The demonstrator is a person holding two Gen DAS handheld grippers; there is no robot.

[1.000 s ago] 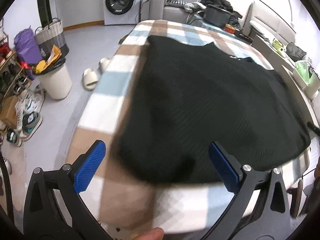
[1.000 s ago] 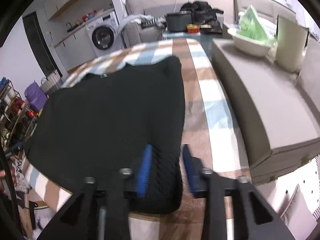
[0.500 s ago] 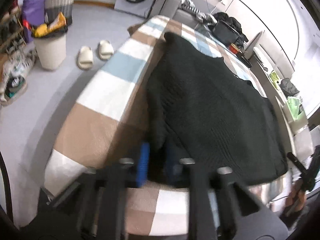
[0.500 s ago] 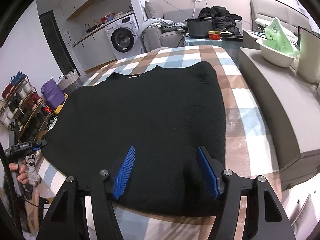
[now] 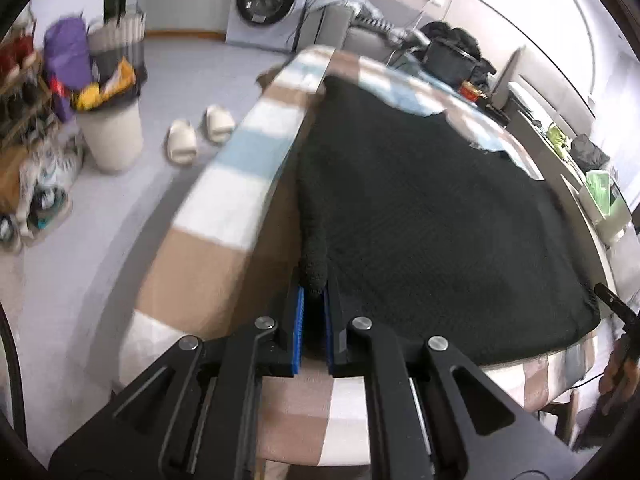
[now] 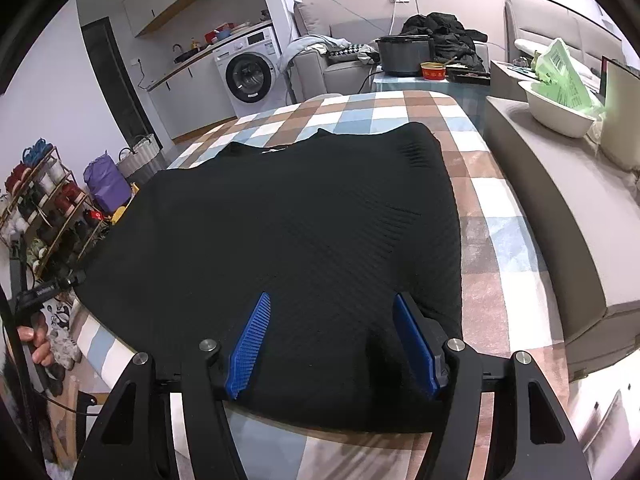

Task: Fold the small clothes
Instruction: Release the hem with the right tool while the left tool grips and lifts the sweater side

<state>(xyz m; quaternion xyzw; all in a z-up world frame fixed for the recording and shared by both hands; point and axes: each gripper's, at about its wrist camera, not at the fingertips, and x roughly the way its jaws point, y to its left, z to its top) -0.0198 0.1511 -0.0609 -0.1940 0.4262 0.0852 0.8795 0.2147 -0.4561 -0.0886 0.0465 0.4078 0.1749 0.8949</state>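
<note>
Our left claw (image 5: 313,304) is clamped on a pinched-up corner of the black knit garment (image 5: 432,216), at its near left edge. Our right claw (image 6: 332,320) stands apart, its blue pads (image 6: 249,344) hovering over the garment's near right part, with fabric beneath and between them but not pressed. The garment lies spread flat across the checked blanket (image 6: 488,216) covering the bed, its collar at the far side. Bare blanket borders it on the left, right and far sides. To the right, a grey upholstered bench (image 6: 560,208) runs just beside the bed. To the left the floor is open, with slippers (image 5: 200,132) and a bin (image 5: 114,132) well apart from the bed.
</note>
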